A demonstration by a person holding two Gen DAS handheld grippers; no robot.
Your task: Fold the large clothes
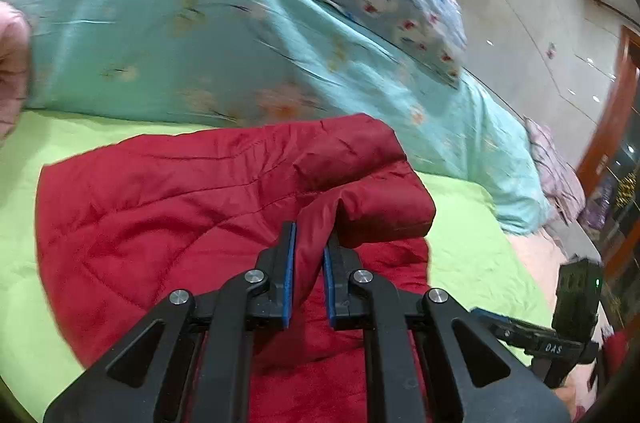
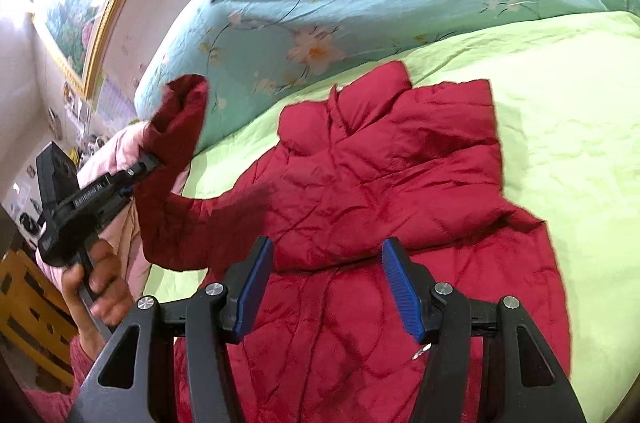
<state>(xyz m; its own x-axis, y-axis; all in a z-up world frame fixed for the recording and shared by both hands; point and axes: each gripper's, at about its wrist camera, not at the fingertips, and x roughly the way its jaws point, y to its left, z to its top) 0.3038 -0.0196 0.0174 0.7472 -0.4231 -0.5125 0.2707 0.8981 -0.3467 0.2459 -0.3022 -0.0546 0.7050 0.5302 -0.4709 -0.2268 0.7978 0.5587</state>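
I see the green bedsheet (image 2: 560,103) with the red quilted jacket (image 2: 380,183) spread on it. My left gripper (image 1: 310,243) pinches the jacket's sleeve (image 2: 176,127) and holds it lifted off the bed. My right gripper (image 2: 328,263) hovers above the jacket, jaws apart, holding nothing.

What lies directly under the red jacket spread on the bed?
The red jacket lies on a lime-green sheet, visible all round it. Whatever is beneath the jacket's middle is covered. One sleeve is lifted clear, pinched by the left gripper.
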